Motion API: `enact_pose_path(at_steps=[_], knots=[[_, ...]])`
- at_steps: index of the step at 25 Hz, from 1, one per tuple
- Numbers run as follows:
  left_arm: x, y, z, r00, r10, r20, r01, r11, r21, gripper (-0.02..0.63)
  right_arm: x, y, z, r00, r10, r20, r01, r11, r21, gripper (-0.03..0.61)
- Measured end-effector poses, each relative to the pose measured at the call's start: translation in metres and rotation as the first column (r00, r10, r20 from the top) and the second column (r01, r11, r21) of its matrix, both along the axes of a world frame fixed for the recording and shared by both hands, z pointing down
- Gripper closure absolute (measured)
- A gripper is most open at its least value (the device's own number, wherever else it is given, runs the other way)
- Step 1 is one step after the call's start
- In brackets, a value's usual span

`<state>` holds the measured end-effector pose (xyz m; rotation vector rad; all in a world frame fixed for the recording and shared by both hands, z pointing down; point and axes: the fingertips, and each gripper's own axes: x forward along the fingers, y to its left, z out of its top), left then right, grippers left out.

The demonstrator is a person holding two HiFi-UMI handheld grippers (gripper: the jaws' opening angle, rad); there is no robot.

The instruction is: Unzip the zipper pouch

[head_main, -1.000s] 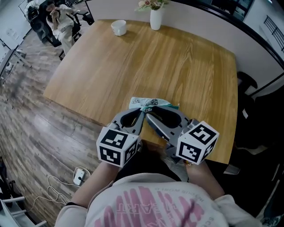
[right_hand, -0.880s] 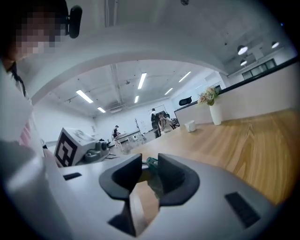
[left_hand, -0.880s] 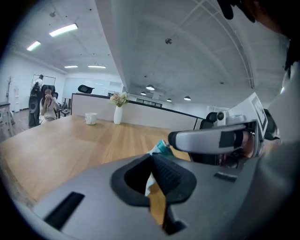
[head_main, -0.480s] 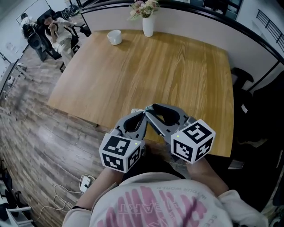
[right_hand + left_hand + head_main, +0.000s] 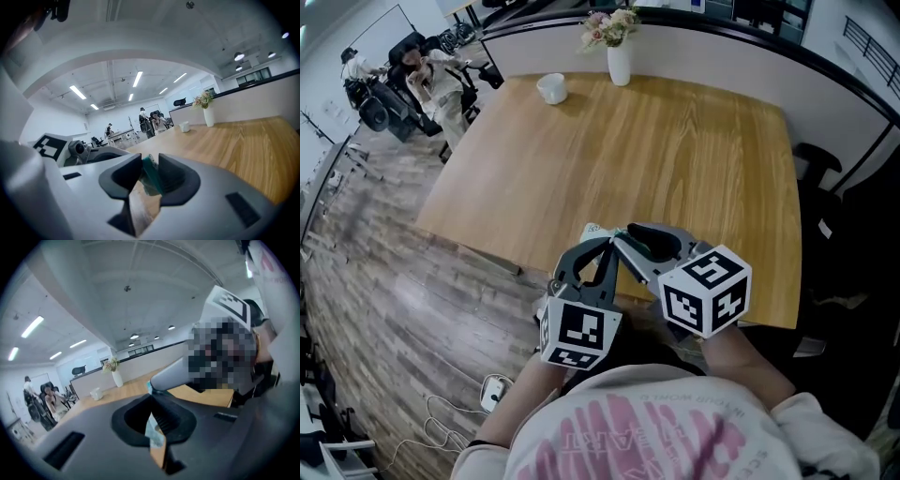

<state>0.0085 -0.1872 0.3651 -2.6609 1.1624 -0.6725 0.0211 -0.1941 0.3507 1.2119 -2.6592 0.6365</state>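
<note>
- My left gripper is closed right down. Its pads pinch a thin pale, teal-printed strip of the zipper pouch, and no gap shows between them.
- My right gripper is closed too, clamped on a teal part of the same pouch. In the right gripper view that teal edge stands upright between the pads.
- In the head view the two noses meet tip to tip, so both grips sit close together on one small stretch of the pouch.
- The pouch is at the near edge of the table. Only a pale corner on the left and a teal bit on the right show past my jaws. I cannot tell whether it rests on the wood or hangs just above it.
- I judge that both holds are set and the unzipping pull is the step in hand. I cannot make out which jaw has the slider tab and which has the fabric, nor how far the zipper is open.
- The next move calls for one hand to anchor the pouch while the other draws away along the line of the teeth. Both pinches must stay tight, because a thin tab slips out easily.
- Far across the table stand a white cup and a white vase with flowers, well clear of the work.
</note>
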Motion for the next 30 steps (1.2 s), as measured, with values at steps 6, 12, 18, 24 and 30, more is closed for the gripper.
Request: enact_pose_path(at_steps=[6, 12, 18, 24, 30], knots=[[0.001, 0.000, 0.004, 0.969, 0.081, 0.235, -0.124, 0.977, 0.174, 0.604, -0.008, -0.001, 0.009, 0.995, -0.067, 0.079, 0.077, 0.989, -0.130, 0.466], [-0.002, -0.006, 0.002, 0.994, 0.069, 0.090, -0.075, 0.994, 0.073, 0.604, -0.005, -0.005, 0.004, 0.988, -0.054, 0.145, 0.070, 0.992, -0.107, 0.471], [-0.017, -0.019, -0.016, 0.988, -0.024, -0.151, 0.015, 0.998, -0.061, 0.604, 0.020, -0.006, -0.013, 0.959, 0.021, 0.282, 0.009, 0.995, -0.102, 0.469], [-0.024, -0.026, -0.033, 0.953, -0.101, -0.285, 0.069, 0.990, -0.119, 0.604, 0.022, 0.004, -0.040, 0.941, -0.004, 0.337, 0.022, 0.999, -0.047, 0.483], [-0.022, -0.022, -0.054, 0.931, -0.074, -0.358, 0.049, 0.996, -0.077, 0.604, 0.008, 0.008, -0.036, 0.940, -0.029, 0.341, 0.060, 0.995, -0.082, 0.483]])
